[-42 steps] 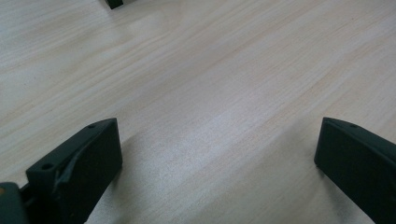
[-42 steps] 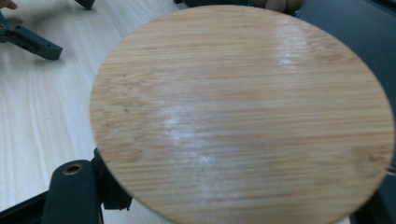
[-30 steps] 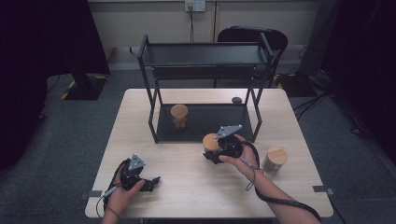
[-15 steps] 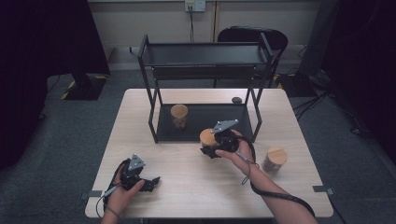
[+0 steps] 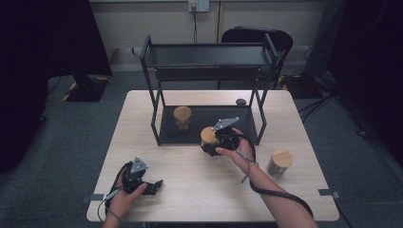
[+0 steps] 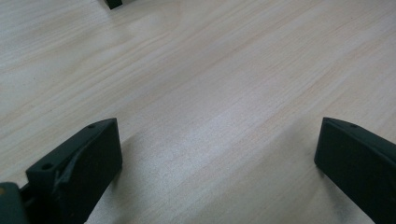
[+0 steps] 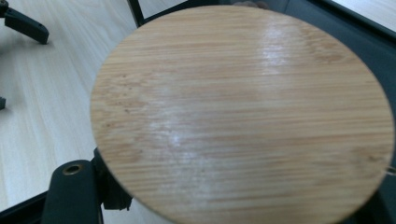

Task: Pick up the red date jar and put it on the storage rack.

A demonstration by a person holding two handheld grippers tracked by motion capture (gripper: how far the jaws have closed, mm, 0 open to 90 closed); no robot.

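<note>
Bamboo-lidded jar (image 5: 208, 137) sits clamped in the right gripper (image 5: 212, 144); left gripper (image 5: 153, 185) gapes empty.

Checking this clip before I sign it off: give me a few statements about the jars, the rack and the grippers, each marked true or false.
1. The right gripper holds a jar with a wooden lid. True.
2. The left gripper also holds a jar. False: its jaws stand open over bare table.
3. A jar stands on the rack's bottom shelf. True.
4. The jar at the table's right lies tipped on its side. False: it stands upright.
5. The rack's top shelf holds two jars. False: it holds none.
</note>
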